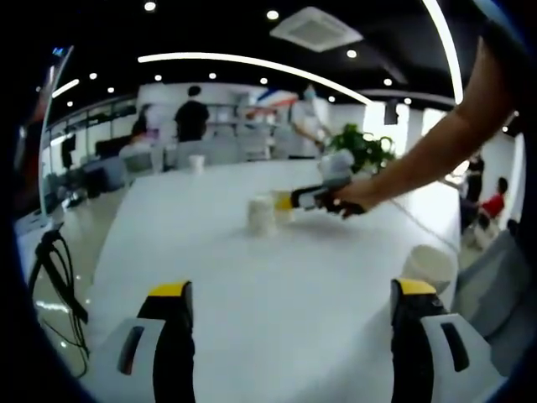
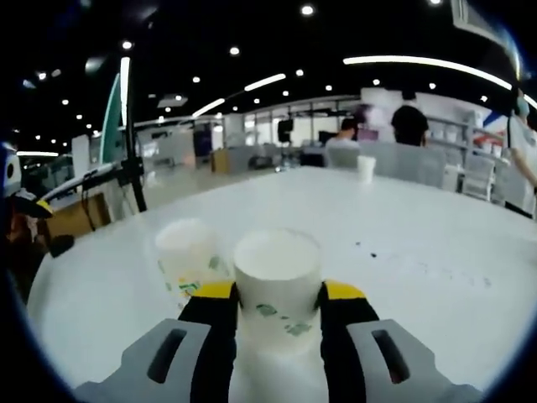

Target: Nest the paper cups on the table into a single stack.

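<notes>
You're holding one paper cup (image 2: 277, 290) in the right gripper (image 2: 277, 306) right now, its jaws clenched on the cup's sides, and it looks upside down to me, flat end toward the camera. A second cup (image 2: 186, 252) is standing on the white table (image 2: 403, 243) just to its left, close but I can't tell if they're touching. From the left gripper view you can see your arm (image 1: 436, 143) reaching out over the table toward that pair.

The left gripper (image 1: 289, 332) is hanging back at the near edge with its jaws released and nothing between them. Another cup (image 1: 430, 267) is sitting near it on the right, and there's one more cup (image 1: 195, 163) way off at the far end.

So I'd say you're in the pick-and-nest step, early on. Next move probably calls for lifting the held cup, lining it up over its neighbour and sliding it down straight so the rims don't snag.
</notes>
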